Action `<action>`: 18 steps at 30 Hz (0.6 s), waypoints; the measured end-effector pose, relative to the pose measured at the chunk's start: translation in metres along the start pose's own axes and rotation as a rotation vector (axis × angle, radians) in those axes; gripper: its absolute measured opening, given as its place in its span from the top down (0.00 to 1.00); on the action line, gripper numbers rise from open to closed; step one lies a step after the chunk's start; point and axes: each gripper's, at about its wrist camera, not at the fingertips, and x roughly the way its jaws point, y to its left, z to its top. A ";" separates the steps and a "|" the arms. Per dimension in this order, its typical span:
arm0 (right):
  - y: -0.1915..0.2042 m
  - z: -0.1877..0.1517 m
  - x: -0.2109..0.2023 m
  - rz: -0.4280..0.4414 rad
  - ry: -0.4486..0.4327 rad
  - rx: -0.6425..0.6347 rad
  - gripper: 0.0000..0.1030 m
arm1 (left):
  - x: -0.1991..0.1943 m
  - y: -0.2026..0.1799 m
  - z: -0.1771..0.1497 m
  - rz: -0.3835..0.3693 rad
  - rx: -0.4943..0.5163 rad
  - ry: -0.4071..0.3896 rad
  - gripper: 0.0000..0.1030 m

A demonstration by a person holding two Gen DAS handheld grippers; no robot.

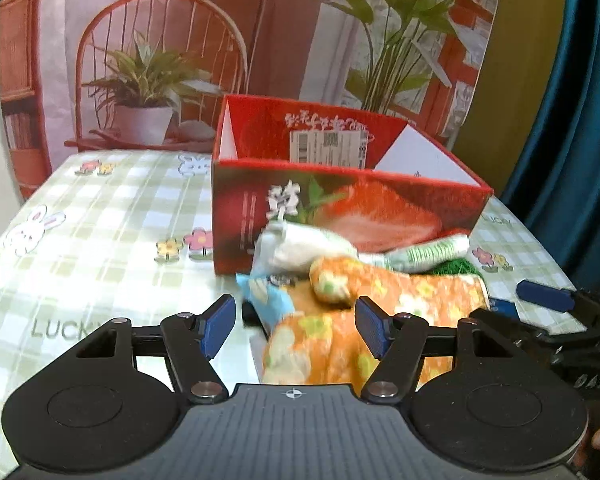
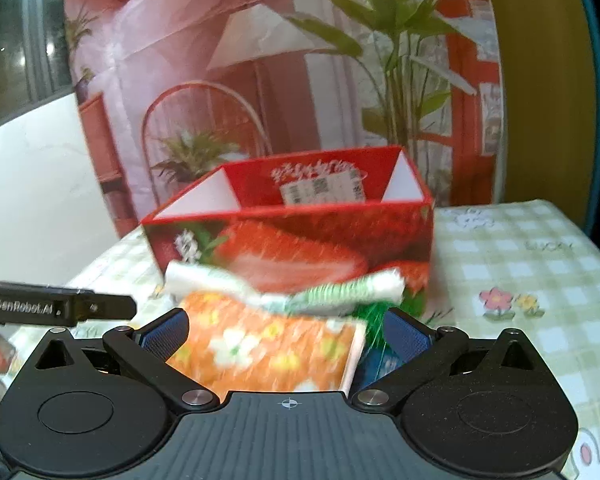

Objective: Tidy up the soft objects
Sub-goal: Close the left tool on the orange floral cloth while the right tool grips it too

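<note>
Both tongs, left [image 1: 294, 326] and right [image 2: 286, 332], gape wide around an orange cloth [image 2: 260, 344]. The red box [image 1: 340, 208] stands at 12 o'clock on the surface [image 1: 100, 216].

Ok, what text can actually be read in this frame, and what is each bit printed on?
"LUCKY": green checked tablecloth, partly cut off.
"GenRobot.AI": side of the left gripper seen from the right wrist.
"DAS": right gripper body.
Red strawberry box: white script and shipping label, too blurred to read.

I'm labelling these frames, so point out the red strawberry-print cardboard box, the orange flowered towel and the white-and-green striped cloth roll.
Red strawberry-print cardboard box [image 1: 380, 216]: left wrist view, front wall.
Orange flowered towel [image 2: 260, 344]: right wrist view, top surface.
White-and-green striped cloth roll [image 2: 340, 292]: right wrist view, striped middle.
</note>
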 end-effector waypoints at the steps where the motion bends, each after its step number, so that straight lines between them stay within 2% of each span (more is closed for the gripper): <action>1: 0.001 -0.004 0.001 -0.003 0.016 -0.010 0.05 | 0.001 0.001 -0.003 -0.004 -0.006 0.005 0.34; 3: 0.002 -0.011 0.005 -0.008 0.045 -0.013 0.15 | 0.002 0.001 -0.007 -0.010 -0.016 0.012 0.35; 6: 0.001 -0.018 0.009 0.000 0.073 0.012 0.23 | 0.003 0.002 -0.013 -0.020 -0.021 0.019 0.35; 13: 0.002 -0.022 0.014 0.005 0.102 0.011 0.25 | 0.011 0.008 -0.019 -0.035 -0.063 0.054 0.36; 18: 0.000 -0.024 0.017 0.007 0.115 0.026 0.24 | 0.016 0.010 -0.023 -0.051 -0.083 0.077 0.45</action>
